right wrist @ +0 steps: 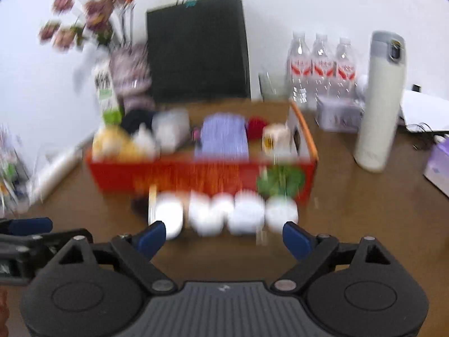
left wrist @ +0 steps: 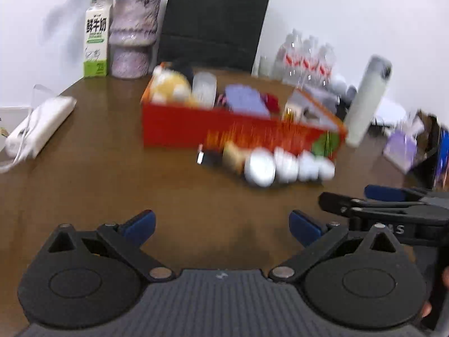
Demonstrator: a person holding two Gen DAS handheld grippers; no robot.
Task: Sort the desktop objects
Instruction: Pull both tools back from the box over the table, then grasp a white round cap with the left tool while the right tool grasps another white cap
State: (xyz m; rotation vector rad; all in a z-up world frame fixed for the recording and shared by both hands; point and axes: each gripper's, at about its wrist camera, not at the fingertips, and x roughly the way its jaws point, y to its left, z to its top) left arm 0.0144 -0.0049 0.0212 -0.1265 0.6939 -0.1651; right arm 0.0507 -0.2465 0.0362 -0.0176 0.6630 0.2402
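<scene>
Both the left gripper (left wrist: pixel 221 226) and right gripper (right wrist: pixel 221 238) gaped wide and empty above the brown table (left wrist: pixel 98 174), white jars (right wrist: pixel 224 214) lined just before the far red box (right wrist: pixel 174 174).

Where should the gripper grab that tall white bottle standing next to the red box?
Probably around the middle of the tall white bottle, coming in level from the front. It stands upright with straight round sides, so the fingers can close across its body. The right gripper is open and nearer; the red box sits close on the bottle's left.
</scene>
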